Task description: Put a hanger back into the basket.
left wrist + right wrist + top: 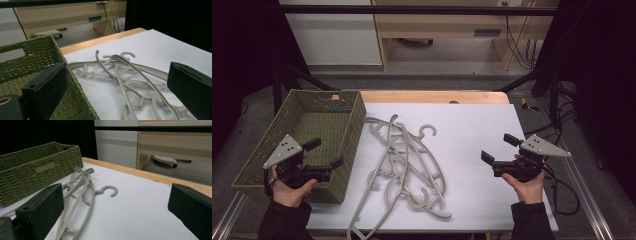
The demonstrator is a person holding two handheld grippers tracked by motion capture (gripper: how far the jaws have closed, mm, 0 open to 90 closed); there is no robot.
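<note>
Looks like the very start: both the left gripper (324,153) and right gripper (498,148) hang wide open, empty, either side of the tangled pile of pale grey plastic hangers (404,160). Next up, I'd guess, is grabbing one for the green woven basket (287,137).

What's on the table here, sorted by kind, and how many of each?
Green woven basket: 1
Pile of grey plastic hangers: 1 tangled pile; the hangers overlap too much to count singly
Hand-held grippers: 2, the left gripper and the right gripper, both open and holding nothing
Total: 4
</note>
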